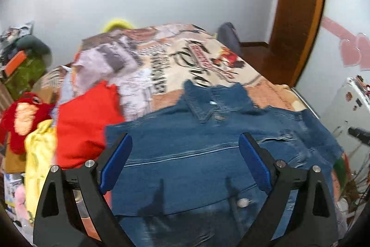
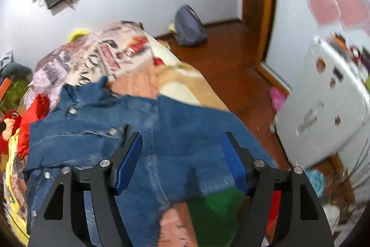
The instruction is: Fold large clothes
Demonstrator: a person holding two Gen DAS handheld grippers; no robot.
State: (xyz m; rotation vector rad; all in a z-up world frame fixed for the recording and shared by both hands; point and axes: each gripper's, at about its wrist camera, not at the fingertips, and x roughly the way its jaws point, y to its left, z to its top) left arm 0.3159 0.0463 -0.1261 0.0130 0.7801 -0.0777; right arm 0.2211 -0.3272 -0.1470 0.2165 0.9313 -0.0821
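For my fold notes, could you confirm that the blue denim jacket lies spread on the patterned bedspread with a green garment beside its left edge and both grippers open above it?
One detail is wrong: the garment beside the blue denim jacket is red, not green, as the left wrist view shows. The jacket does lie on the patterned bedspread, and the left gripper and right gripper are both open.

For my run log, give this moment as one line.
left gripper: open, empty | right gripper: open, empty | denim jacket: flat on bed

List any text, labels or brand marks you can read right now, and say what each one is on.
None can be read.
Bedspread: large dark lettering and a red banner, too blurred to read.
Fridge: magnets or stickers, too small and blurred.
Denim jacket: no label visible.
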